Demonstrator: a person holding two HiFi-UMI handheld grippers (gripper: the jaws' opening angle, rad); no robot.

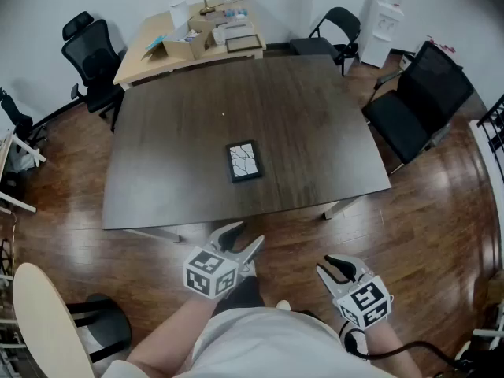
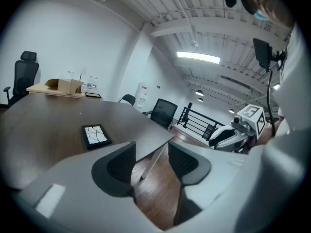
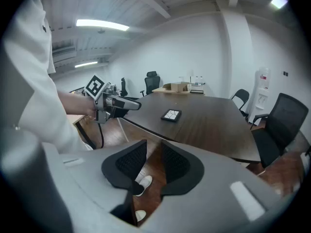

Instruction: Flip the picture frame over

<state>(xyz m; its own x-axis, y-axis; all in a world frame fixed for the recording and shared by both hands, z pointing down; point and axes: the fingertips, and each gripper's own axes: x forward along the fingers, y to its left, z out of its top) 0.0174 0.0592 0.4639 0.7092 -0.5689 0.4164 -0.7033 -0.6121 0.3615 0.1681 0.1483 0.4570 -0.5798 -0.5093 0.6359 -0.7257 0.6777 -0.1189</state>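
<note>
Long ceiling lamps [image 2: 197,57] are lighting the room brightly and evenly, and the dark table [image 1: 181,132] is giving back a soft sheen. Wide lenses are bending straight lines towards the edges, both gripper views are fading into black corners, and whatever sits nearest the lens is blurring.
</note>
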